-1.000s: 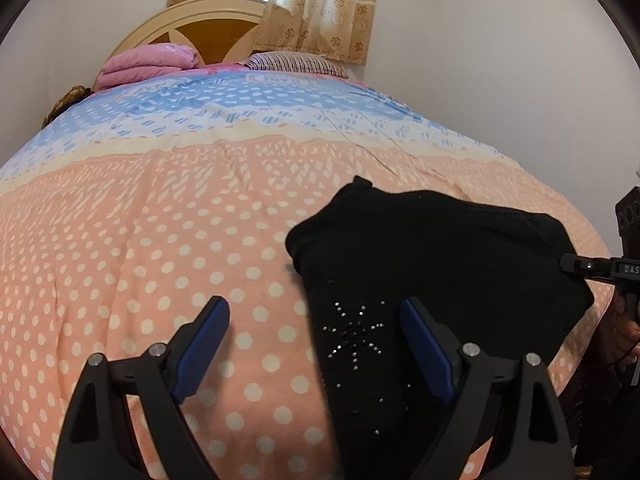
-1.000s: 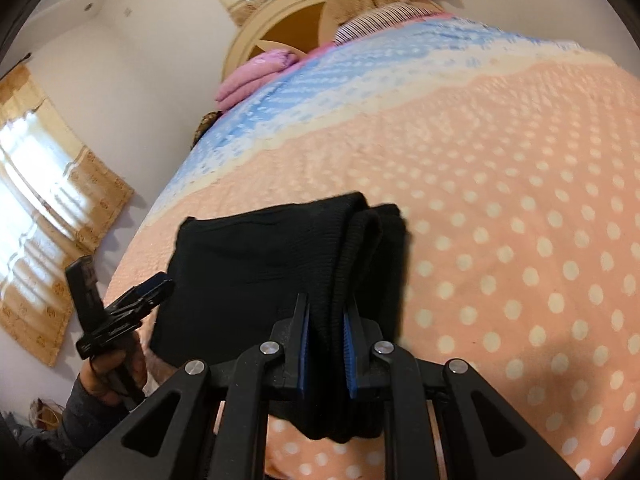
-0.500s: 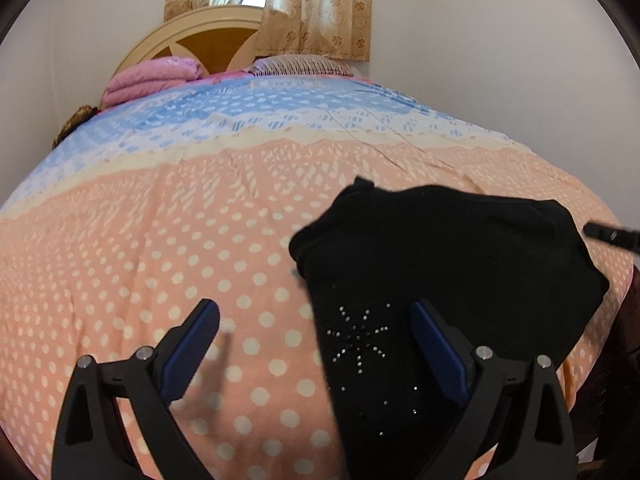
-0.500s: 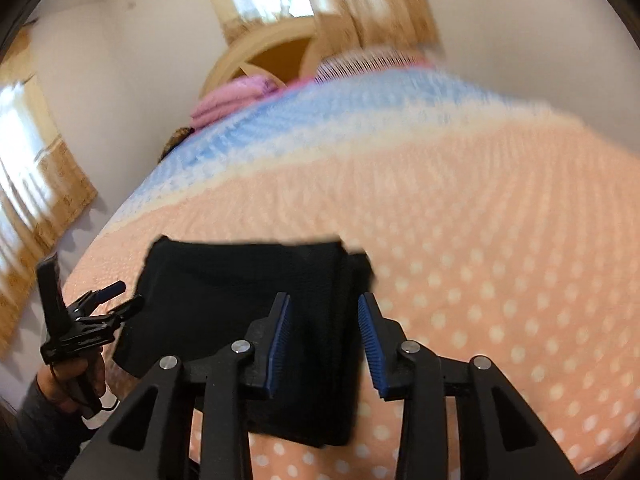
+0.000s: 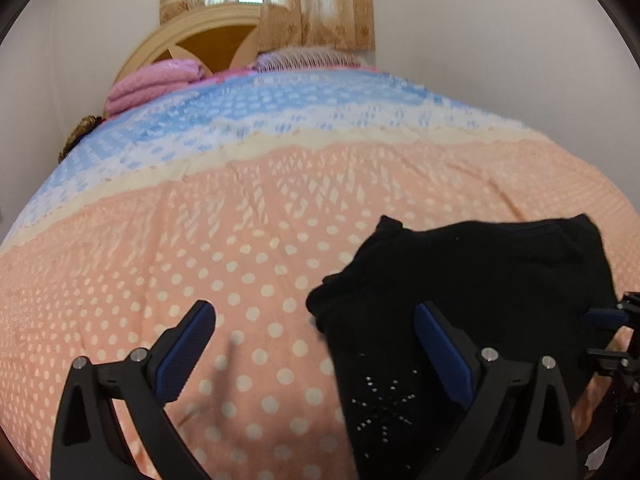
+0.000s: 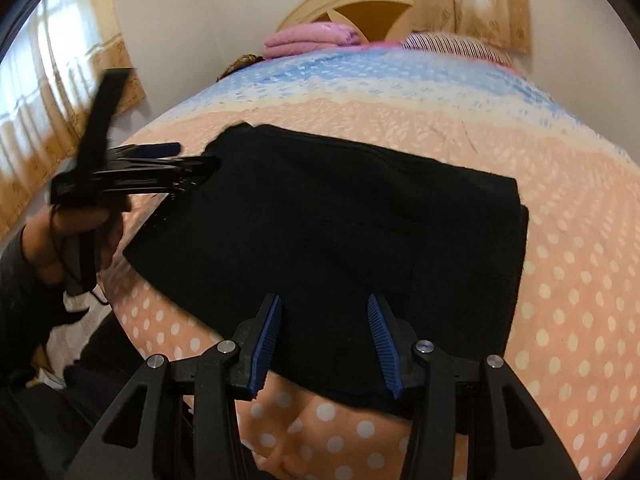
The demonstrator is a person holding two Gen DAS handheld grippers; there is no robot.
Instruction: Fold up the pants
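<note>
The black pants (image 6: 340, 240) lie folded into a flat, roughly square bundle on the dotted peach bedspread (image 5: 160, 264), close to the bed's near edge and far from the headboard (image 6: 360, 4) end. The right gripper (image 6: 324, 340) hangs over the bundle's near edge with its jaws partly apart; they have just been opening, and the blue pads sit above the cloth without pinching it. The left gripper (image 5: 316, 352) stands spread wide, its jaws also just having opened further, and it grips nothing. One of its fingers (image 5: 188, 344) is over bare bedspread, the other over the pants beside the small sparkly star pattern (image 5: 380, 404). In the right wrist view, that gripper sits at the bundle's far left corner, held in the person's hand (image 6: 76, 236).
</note>
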